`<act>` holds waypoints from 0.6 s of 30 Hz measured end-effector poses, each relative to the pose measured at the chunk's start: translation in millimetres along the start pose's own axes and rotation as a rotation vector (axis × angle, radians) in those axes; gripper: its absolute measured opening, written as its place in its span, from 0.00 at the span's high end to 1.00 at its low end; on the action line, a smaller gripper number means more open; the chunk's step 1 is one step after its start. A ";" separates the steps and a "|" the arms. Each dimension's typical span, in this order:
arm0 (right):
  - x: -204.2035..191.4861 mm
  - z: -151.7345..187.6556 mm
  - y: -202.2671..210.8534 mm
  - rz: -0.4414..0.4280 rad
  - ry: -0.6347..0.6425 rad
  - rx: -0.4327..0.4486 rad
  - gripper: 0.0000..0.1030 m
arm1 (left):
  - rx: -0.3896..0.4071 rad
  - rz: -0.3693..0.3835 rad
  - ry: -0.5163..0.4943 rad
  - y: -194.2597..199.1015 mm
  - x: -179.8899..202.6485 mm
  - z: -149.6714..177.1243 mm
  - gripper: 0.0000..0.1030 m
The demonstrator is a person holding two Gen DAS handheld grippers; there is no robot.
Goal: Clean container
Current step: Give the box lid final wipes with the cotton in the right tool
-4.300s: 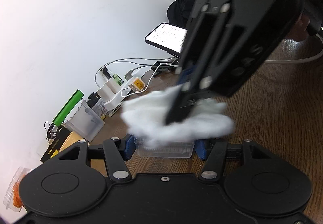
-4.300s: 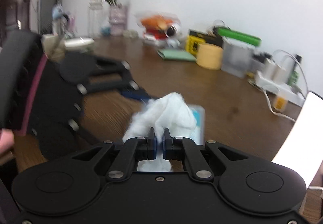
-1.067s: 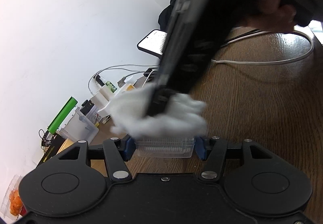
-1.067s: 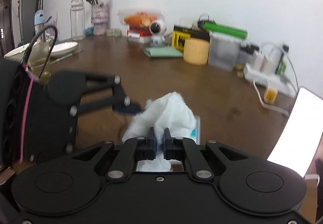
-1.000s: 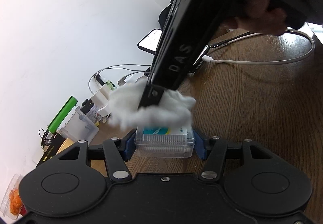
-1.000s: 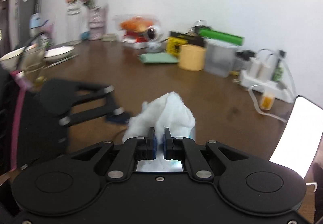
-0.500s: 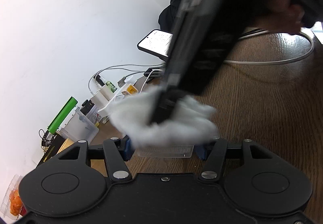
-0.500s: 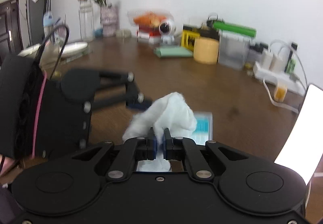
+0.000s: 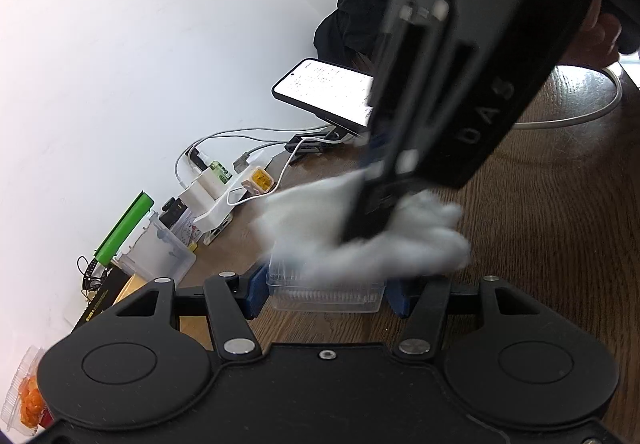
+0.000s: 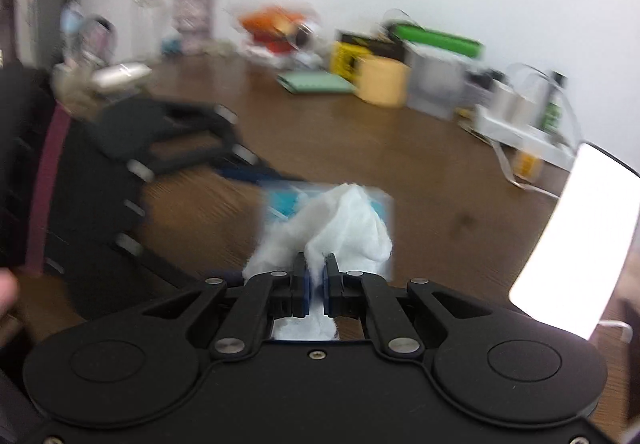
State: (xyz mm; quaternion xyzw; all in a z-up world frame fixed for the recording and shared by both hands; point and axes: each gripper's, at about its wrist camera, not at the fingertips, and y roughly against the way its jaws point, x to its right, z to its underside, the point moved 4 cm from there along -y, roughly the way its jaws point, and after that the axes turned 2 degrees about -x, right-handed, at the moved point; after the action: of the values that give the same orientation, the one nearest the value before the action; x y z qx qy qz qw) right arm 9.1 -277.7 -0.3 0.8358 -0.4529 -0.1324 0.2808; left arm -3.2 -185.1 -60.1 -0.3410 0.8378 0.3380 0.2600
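A small clear rectangular plastic container [image 9: 326, 294] is shown gripped between the blue pads of the left gripper [image 9: 326, 292]; the jaws are spread only as far as the container's width, and each pad is pressed against one end wall. The container is held over the bare middle of the brown wooden tabletop [image 9: 560, 244], well clear of the far edge along the white wall; whether its base touches the wood cannot be told.

A crumpled white paper tissue [image 10: 340, 228] is pinched between the fingers of the right gripper [image 10: 315, 284], which are drawn almost together on the wad. In the left wrist view the tissue [image 9: 360, 240] is seen lying on the top of the container, with the right gripper [image 9: 366, 232] angled down onto it from the upper right. In the right wrist view the container's blue-labelled top [image 10: 284, 204] is seen partly covered by the tissue.

A lit smartphone [image 9: 328, 90] is propped near the far edge, beside a white power strip [image 9: 216, 210].
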 end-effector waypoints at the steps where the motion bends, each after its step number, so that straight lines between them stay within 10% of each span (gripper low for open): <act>1: -2.1 -5.2 -0.7 0.004 0.008 0.024 0.94 | 0.000 0.000 0.000 -0.2 -0.3 -0.1 0.45; 10: 33.0 4.2 -7.5 0.192 -0.008 -0.022 0.94 | -0.001 -0.002 0.000 1.6 0.2 0.3 0.45; 18: -0.5 6.9 0.9 0.006 -0.027 0.014 0.94 | -0.001 -0.001 0.000 2.9 0.6 0.4 0.45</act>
State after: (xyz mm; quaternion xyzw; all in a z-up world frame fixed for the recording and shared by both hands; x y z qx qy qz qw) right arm 4.9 -280.1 -5.3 0.8344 -0.4603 -0.1397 0.2691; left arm -5.6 -183.4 -59.6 -0.3417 0.8375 0.3380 0.2601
